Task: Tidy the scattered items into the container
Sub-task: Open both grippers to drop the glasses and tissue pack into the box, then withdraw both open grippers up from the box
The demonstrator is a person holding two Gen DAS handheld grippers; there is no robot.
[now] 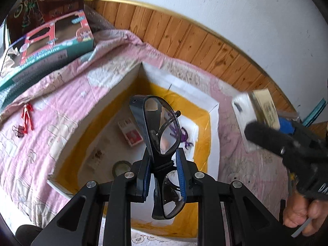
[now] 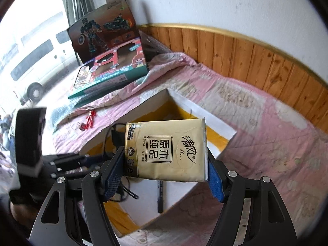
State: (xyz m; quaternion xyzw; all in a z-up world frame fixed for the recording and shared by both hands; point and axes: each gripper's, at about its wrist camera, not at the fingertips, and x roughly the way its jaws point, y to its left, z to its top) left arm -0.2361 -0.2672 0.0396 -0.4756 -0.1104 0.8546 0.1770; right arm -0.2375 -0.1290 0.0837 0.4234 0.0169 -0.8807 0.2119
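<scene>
Left tongs [image 1: 163,176] pinch 1 pair of glasses [image 1: 162,135] above the box [image 1: 114,86] on the bed. Right tongs [image 2: 164,172] pinch 1 tissue pack [image 2: 170,149], also over the box. Inside the box: 1 card pack [image 1: 132,134], 1 tape roll [image 1: 121,167], 1 purple toy [image 1: 184,136].

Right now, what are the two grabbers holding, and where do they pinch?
The left gripper pinches the black glasses at the bridge. The right gripper squeezes the yellow tissue pack by its two sides.

We see a white wall [image 2: 225,2] above wood panelling [image 2: 256,61], a pink quilted bed [image 2: 266,123], and a bright window [image 2: 30,51] showing a white van [image 2: 34,65] outside.
</scene>
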